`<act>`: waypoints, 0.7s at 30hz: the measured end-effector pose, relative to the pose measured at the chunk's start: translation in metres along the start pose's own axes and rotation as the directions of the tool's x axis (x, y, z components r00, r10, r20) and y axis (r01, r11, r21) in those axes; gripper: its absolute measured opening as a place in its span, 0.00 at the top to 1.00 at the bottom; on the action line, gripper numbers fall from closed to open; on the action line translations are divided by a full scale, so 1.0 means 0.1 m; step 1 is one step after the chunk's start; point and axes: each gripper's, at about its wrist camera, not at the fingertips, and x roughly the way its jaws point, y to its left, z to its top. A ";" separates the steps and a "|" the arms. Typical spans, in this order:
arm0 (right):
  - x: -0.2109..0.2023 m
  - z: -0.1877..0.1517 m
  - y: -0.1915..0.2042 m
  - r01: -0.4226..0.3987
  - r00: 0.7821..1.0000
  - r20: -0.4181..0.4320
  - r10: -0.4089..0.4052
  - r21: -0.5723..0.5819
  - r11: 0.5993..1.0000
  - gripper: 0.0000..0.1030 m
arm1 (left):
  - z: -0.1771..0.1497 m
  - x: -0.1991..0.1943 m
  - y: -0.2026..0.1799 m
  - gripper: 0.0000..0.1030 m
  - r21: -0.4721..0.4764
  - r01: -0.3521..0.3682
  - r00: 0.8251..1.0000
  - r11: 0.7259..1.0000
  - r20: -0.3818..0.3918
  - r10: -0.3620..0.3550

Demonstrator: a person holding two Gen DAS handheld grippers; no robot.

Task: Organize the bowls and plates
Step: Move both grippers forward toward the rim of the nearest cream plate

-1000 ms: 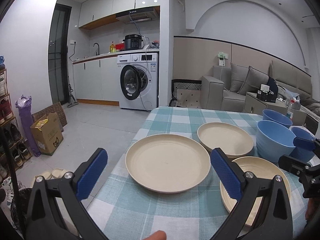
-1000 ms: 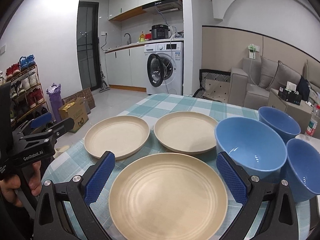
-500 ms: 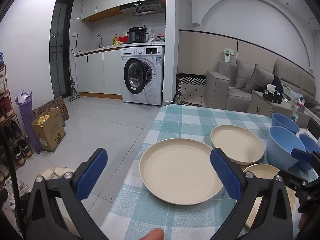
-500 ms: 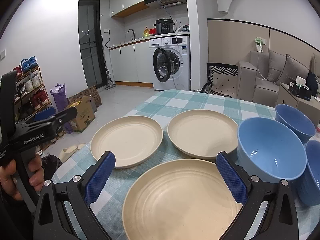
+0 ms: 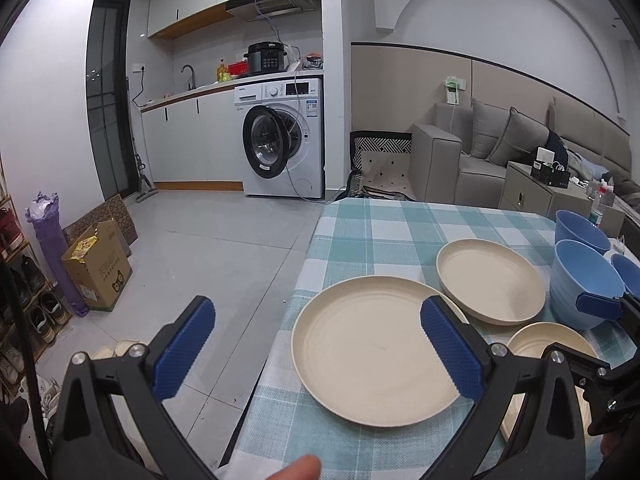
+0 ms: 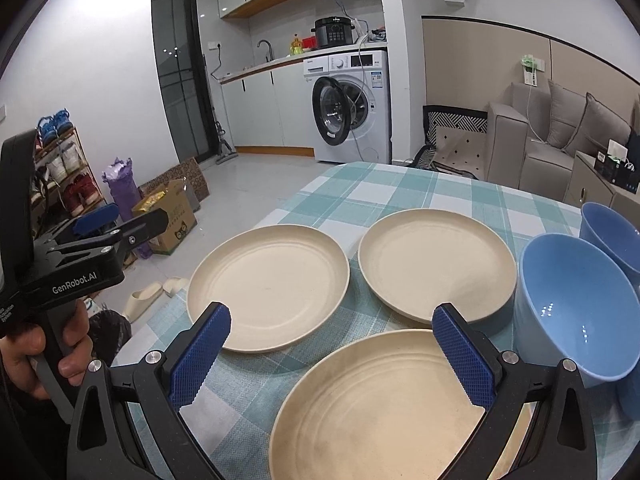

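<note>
Here, three cream plates (image 6: 267, 285), blue bowls (image 6: 576, 312) unstacked.

Left gripper (image 5: 316, 348), right gripper (image 6: 332, 356); fingers wide apart

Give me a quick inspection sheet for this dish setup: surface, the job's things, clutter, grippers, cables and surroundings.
Surface: table under a teal checked cloth.
Job's things: three cream plates lie apart, unstacked: left plate, far plate, near plate. Three blue bowls stand at the right: big bowl, far bowl, third bowl mostly hidden.
Clutter: nothing seen on the cloth.
Grippers: left gripper open, holding nothing; right gripper open above the near plate.
Cables: one hangs down the washing machine.
Surroundings: sofa, cardboard box, shoe rack.
</note>
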 end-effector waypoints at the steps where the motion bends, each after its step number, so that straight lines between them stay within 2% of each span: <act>1: 0.02 0.01 0.02 0.005 1.000 -0.003 -0.005 -0.004 1.000 0.00 | 0.00 0.03 0.03 0.00 -0.009 0.009 1.000 1.000 -0.009 -0.009; 7: 0.20 0.07 0.11 0.013 0.999 -0.037 -0.013 0.007 1.000 0.00 | -0.10 0.21 0.16 0.00 -0.035 0.007 0.998 0.999 -0.067 -0.009; 16: 0.48 0.09 0.19 0.007 0.994 -0.111 -0.006 0.001 1.000 0.01 | -0.21 0.37 0.27 0.00 -0.042 -0.019 0.995 0.999 -0.097 0.014; 21: 0.64 0.13 0.19 -0.004 0.989 -0.149 0.006 0.014 1.000 0.08 | -0.26 0.44 0.33 0.00 -0.067 -0.006 0.993 0.998 -0.121 -0.002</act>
